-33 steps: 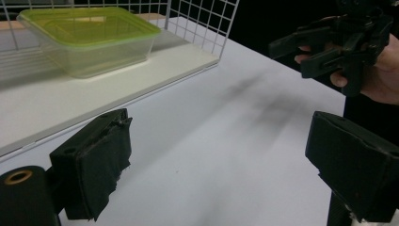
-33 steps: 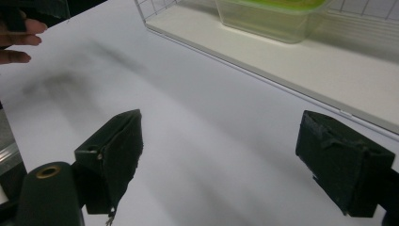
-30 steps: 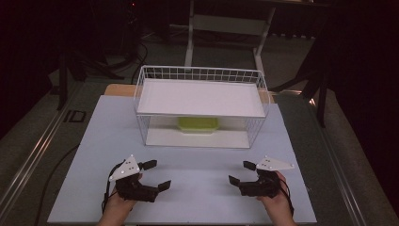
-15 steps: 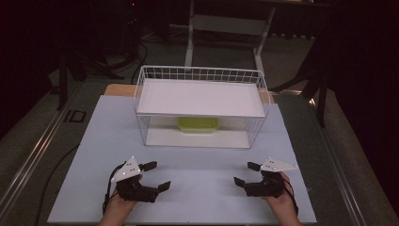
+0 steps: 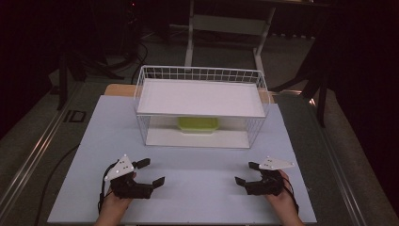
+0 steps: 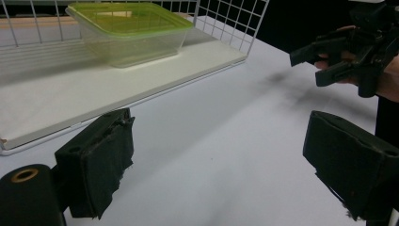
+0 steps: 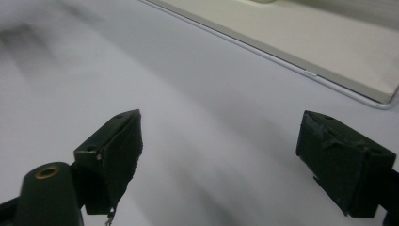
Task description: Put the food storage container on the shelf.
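Green-lidded box beyond both grippers

Green-lidded container — partly hidden beneath the wire rack's upper shelf in the high view. Its contents cannot be told; in the right gripper view, the rack's base board is blurred and cut off.

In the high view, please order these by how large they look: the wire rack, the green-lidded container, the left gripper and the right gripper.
1. Wire rack, clearly the largest.
2. Left gripper and right gripper: they look about alike, so I do not rank them.
3. Green-lidded container: only part shows under the rack's upper shelf, so its place is unsure.
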